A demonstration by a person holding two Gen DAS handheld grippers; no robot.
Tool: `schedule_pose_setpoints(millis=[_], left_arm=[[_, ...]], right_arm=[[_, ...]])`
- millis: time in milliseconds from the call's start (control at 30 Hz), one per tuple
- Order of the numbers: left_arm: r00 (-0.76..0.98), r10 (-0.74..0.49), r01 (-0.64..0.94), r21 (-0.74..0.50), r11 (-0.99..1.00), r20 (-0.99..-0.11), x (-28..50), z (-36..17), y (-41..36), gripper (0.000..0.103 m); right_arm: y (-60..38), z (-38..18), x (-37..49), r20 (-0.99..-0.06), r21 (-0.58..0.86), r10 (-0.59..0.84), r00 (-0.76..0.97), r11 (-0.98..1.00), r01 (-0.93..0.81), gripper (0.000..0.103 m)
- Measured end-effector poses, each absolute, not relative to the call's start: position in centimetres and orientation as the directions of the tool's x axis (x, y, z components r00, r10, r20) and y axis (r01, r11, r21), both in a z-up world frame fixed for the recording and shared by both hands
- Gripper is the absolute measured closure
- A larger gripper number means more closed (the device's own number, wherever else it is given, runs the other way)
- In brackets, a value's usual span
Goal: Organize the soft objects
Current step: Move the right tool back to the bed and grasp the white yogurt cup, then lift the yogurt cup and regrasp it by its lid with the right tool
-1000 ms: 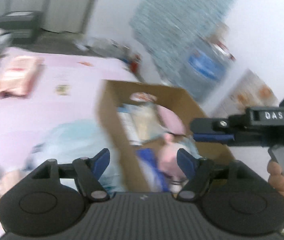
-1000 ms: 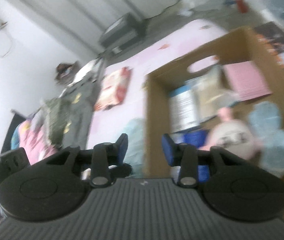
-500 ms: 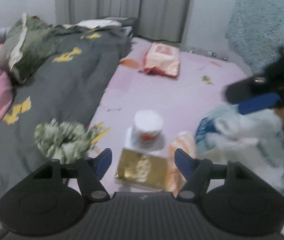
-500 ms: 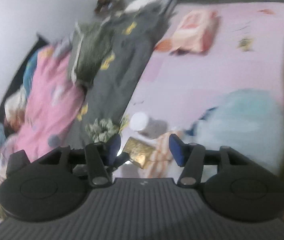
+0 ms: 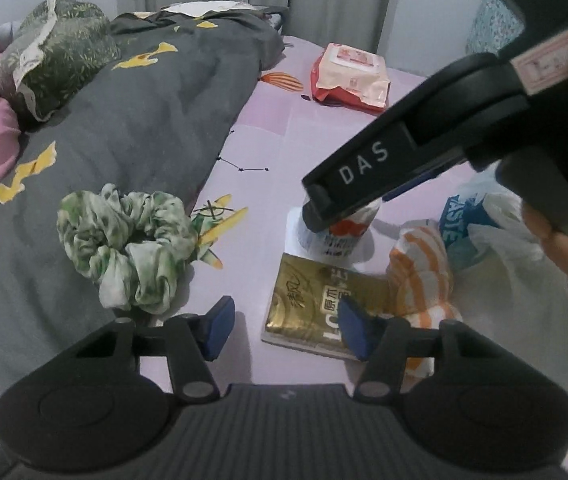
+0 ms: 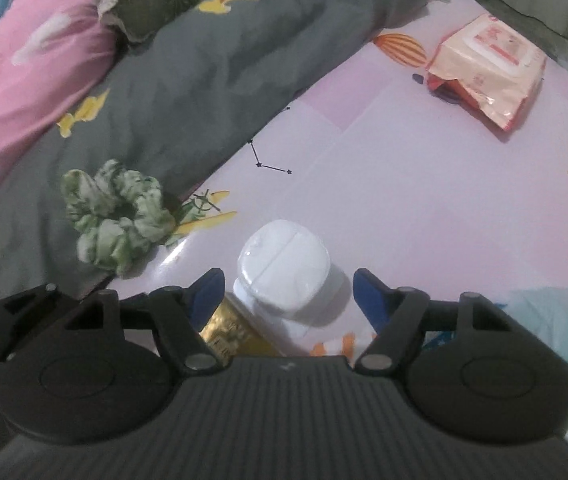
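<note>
My left gripper (image 5: 286, 330) hangs low over the lilac sheet, its jaws closing. A gold packet (image 5: 316, 304) lies partly between them, with no pad pressing on it. A green scrunchie (image 5: 123, 240) rests to the left, on the edge of the grey duvet (image 5: 143, 120). An orange-striped cloth (image 5: 420, 272) is bunched to the right of the packet. My right gripper (image 6: 288, 294) is opening above a white wrapped pack (image 6: 284, 268), with gaps on both sides. One of its black fingers (image 5: 364, 168) crosses the left wrist view and hides the top of the pack (image 5: 336, 236).
A red-and-white wipes pack (image 5: 350, 76) lies further back on the sheet. A pale plastic bag (image 5: 484, 232) sits at the right, beside a person's hand (image 5: 564, 248). A green pillow (image 5: 59, 48) and a pink cover (image 6: 23, 60) lie behind the duvet.
Both views swung away from the cardboard box to the bed. The right gripper came down over the white pack and its jaws widened. The left jaws narrowed.
</note>
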State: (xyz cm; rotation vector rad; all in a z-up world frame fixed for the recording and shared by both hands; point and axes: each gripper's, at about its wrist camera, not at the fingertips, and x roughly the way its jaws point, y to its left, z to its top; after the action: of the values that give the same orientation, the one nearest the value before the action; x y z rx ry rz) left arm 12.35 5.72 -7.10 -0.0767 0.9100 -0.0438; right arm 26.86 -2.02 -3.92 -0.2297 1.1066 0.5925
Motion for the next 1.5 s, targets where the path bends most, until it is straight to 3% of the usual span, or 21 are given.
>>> schedule_pose_setpoints(millis=[33,167,400,533,667,733,900,1067,1133,1233,1400,1500], left_arm=[[0.614,-0.076,0.005,-0.092,0.996,-0.786,12.3,-7.1,5.8,0.046],[0.618,-0.081,0.003,-0.101,0.995,-0.782,12.3,-7.0,6.2,0.046],[0.627,-0.085,-0.005,-0.113,0.994,-0.775,12.6,-6.6,6.5,0.046],[0.634,-0.095,0.006,-0.119,0.993,-0.767,12.7,-6.2,6.3,0.046],[0.639,-0.099,0.017,-0.114,0.993,-0.763,12.8,-6.1,6.1,0.046],[0.639,-0.101,0.018,-0.116,0.993,-0.763,12.9,-6.0,6.0,0.046],[0.639,-0.097,0.016,-0.113,0.993,-0.763,12.9,-6.0,6.0,0.046],[0.637,-0.091,0.016,-0.106,0.994,-0.766,12.8,-6.1,5.9,0.046],[0.634,-0.09,0.011,-0.107,0.994,-0.768,12.8,-6.1,6.0,0.046],[0.633,-0.087,0.007,-0.106,0.994,-0.77,12.8,-6.1,6.0,0.046],[0.633,-0.086,0.004,-0.107,0.994,-0.77,12.6,-6.0,6.2,0.046],[0.636,-0.086,0.003,-0.109,0.994,-0.767,12.5,-5.9,6.3,0.046]], right_arm=[[-2.0,-4.0,27.2,-0.888,0.131,0.345,0.303,0.822,-0.554,0.053],[-2.8,-4.3,28.5,-0.876,0.188,0.377,0.301,0.842,-0.505,0.053],[-8.0,-6.6,33.7,-0.745,0.636,0.659,0.103,0.749,-0.185,0.053],[-10.0,-8.3,35.3,-0.686,0.725,0.725,0.06,0.688,-0.035,0.052],[-11.0,-8.3,36.2,-0.729,0.681,0.679,0.086,0.732,-0.009,0.048],[-11.2,-8.5,36.4,-0.777,0.624,0.622,0.095,0.781,-0.015,0.04],[-11.8,-8.0,36.0,-0.805,0.576,0.577,0.137,0.816,-0.05,0.037],[-10.1,-4.9,34.5,-0.813,0.47,0.534,0.23,0.837,-0.282,0.022],[-8.5,-3.9,33.6,-0.818,0.409,0.524,0.237,0.82,-0.4,0.011],[-6.0,-3.9,32.9,-0.845,0.333,0.492,0.211,0.792,-0.512,0.003],[-3.2,-5.5,32.4,-0.903,0.161,0.354,0.243,0.804,-0.573,0.007],[-3.5,-5.9,32.9,-0.912,0.174,0.343,0.225,0.82,-0.545,0.036]])
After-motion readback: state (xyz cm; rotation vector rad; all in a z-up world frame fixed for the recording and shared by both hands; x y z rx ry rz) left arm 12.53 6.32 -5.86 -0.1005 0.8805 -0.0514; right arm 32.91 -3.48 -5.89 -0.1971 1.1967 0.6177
